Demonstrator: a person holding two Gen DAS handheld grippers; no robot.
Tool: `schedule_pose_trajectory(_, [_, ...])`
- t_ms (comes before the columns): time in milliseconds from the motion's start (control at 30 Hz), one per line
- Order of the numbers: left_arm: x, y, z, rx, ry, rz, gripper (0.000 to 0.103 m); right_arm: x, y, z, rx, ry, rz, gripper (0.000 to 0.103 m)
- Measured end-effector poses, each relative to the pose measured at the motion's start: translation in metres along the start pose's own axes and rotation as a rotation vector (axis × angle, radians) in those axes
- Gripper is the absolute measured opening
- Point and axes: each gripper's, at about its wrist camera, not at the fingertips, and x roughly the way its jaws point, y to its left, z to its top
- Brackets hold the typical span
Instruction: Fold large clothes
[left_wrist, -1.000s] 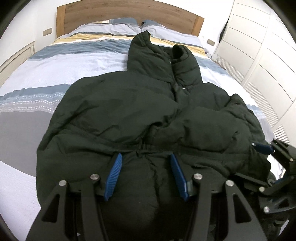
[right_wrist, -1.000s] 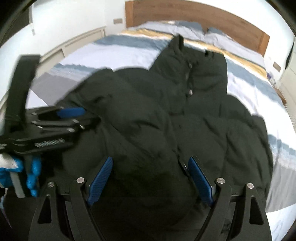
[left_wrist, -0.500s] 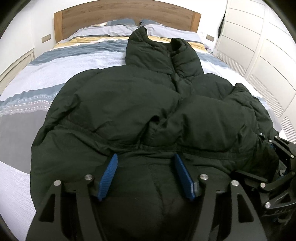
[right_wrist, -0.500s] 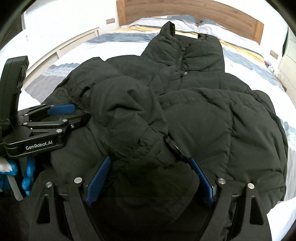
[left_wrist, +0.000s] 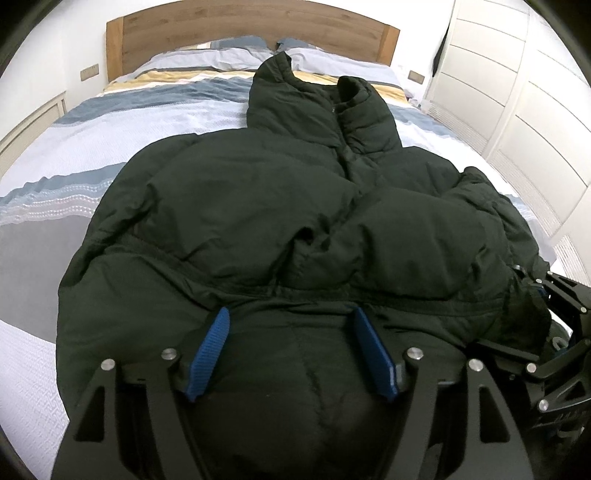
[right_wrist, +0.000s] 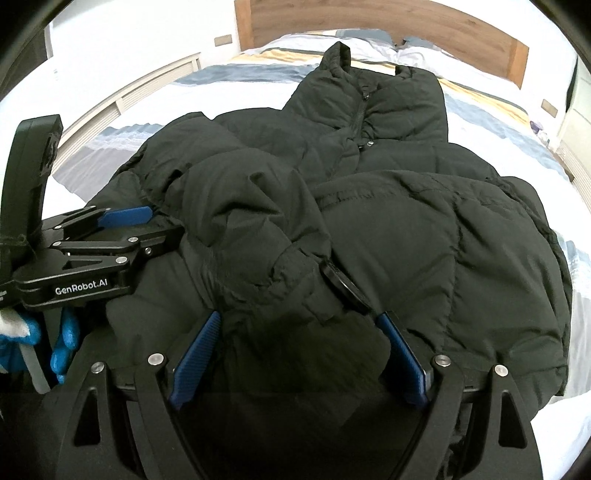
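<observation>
A large black puffer jacket (left_wrist: 258, 206) lies front up on the bed, collar toward the headboard, both sleeves folded in over the chest. It also shows in the right wrist view (right_wrist: 369, 221). My left gripper (left_wrist: 291, 325) has its jaws wide apart, with the jacket's bunched hem bulging between the blue pads (left_wrist: 208, 354). My right gripper (right_wrist: 299, 328) stands the same way, wide apart around the hem fabric. Whether either grips the cloth is hidden. Each gripper shows at the other view's edge: the left (right_wrist: 96, 236), the right (left_wrist: 554, 332).
The bed (left_wrist: 74, 155) has a blue, white and yellow striped cover, pillows and a wooden headboard (left_wrist: 251, 26). White wardrobe doors (left_wrist: 517, 92) stand to the right. A low white unit (right_wrist: 147, 96) runs along the left wall.
Both grippers have moved forward with the hem, pushing the jacket's lower part up the bed. The jacket now looks closer and more bunched. The jaws stay wide apart.
</observation>
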Motion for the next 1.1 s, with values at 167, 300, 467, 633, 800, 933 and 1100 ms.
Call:
schedule_pose_trajectory(167, [-0.009,0.004,0.007,-0.019,0.033,-0.031,0.07,-0.009,-0.004,-0.001,-0.019,0.013,0.006,0.084])
schedule_pose_trajectory(300, [-0.023,0.009,0.011,-0.039,0.038,-0.027,0.07,-0.025,-0.009,-0.001,-0.031,0.009,0.005,0.084])
schedule_pose_trajectory(467, [-0.038,0.017,0.015,-0.06,0.035,-0.003,0.07,-0.048,-0.025,0.002,-0.002,-0.016,-0.01,0.084])
schedule_pose_trajectory(633, [-0.05,0.025,0.022,-0.059,0.025,0.028,0.07,-0.066,-0.043,0.006,0.046,-0.041,-0.035,0.084])
schedule_pose_trajectory(800, [-0.06,0.045,0.045,-0.077,-0.01,0.066,0.07,-0.079,-0.06,0.018,0.07,-0.072,-0.062,0.085])
schedule_pose_trajectory(933, [-0.06,0.063,0.08,-0.079,-0.045,0.099,0.07,-0.083,-0.081,0.044,0.086,-0.11,-0.082,0.085])
schedule_pose_trajectory(1100, [-0.041,0.082,0.14,-0.101,-0.078,0.094,0.07,-0.074,-0.107,0.095,0.086,-0.167,-0.098,0.085])
